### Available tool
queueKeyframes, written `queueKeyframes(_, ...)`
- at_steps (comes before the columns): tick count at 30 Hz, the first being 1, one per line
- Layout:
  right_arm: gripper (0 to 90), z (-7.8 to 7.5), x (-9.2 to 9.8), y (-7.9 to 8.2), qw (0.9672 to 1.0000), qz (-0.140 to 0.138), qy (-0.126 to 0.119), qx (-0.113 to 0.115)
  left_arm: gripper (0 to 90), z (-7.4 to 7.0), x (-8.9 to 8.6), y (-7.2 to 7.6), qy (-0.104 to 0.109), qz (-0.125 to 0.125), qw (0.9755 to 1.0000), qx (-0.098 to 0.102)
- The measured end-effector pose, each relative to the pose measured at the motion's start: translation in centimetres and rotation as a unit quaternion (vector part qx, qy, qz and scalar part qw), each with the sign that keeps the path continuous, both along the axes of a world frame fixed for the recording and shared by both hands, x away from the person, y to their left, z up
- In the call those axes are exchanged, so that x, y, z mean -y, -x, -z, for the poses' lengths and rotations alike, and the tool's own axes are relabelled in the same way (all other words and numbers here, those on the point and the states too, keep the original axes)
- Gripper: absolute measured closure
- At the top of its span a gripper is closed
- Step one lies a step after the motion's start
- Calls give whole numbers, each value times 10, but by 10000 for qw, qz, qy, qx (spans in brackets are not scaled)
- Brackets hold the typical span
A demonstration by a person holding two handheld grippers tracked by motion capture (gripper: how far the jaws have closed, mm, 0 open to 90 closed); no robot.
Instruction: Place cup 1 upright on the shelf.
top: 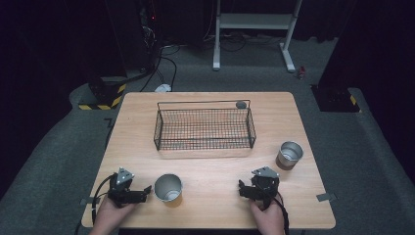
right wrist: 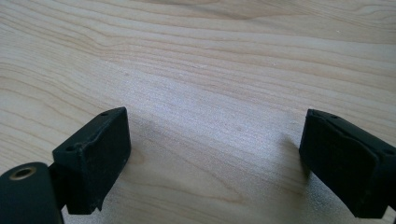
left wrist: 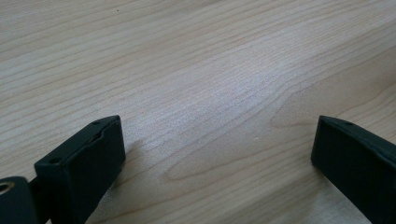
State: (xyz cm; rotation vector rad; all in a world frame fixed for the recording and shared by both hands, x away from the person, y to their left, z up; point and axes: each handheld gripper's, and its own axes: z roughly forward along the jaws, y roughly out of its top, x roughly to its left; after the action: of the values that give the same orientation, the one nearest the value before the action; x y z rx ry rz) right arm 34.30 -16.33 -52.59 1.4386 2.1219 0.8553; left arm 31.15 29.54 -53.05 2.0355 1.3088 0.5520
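In the high view my forearms are cut off by the bottom edge, just below each hand. A small grey object (top: 241, 104) on the far rim of the wire basket (top: 204, 145), upper centre, is too small to identify. In the left gripper view, my left gripper (left wrist: 217, 154) has both jaws cropped by the lower corners; my right gripper (right wrist: 215, 158) is cropped likewise in its own view.

Grey carpet (top: 58, 161) surrounds the wooden table (top: 293, 112); walls apparently dark curtains.
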Motion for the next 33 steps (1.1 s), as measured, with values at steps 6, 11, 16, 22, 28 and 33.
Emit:
queueKeyframes(6,90,0,0,2,10000,-36,-9,-7,33,0,0,0,-1,-2,10000,4)
queueKeyframes(11,90,0,0,4,9999,-117,3,-8,33,0,0,0,1,-1,10000,-5)
queueKeyframes(16,90,0,0,4,9999,-117,4,-7,49,0,-1,0,10,-41,10000,8)
queueKeyframes(22,90,0,0,4,9999,-115,1,-8,51,-1,0,0,-2,-56,10000,1)
queueKeyframes(28,90,0,0,4,9999,-116,1,-7,43,-1,0,0,-24,-35,10000,-44)
queueKeyframes(33,90,0,0,4,9999,-115,1,-8,37,-2,0,-1,-52,8,9999,-100)
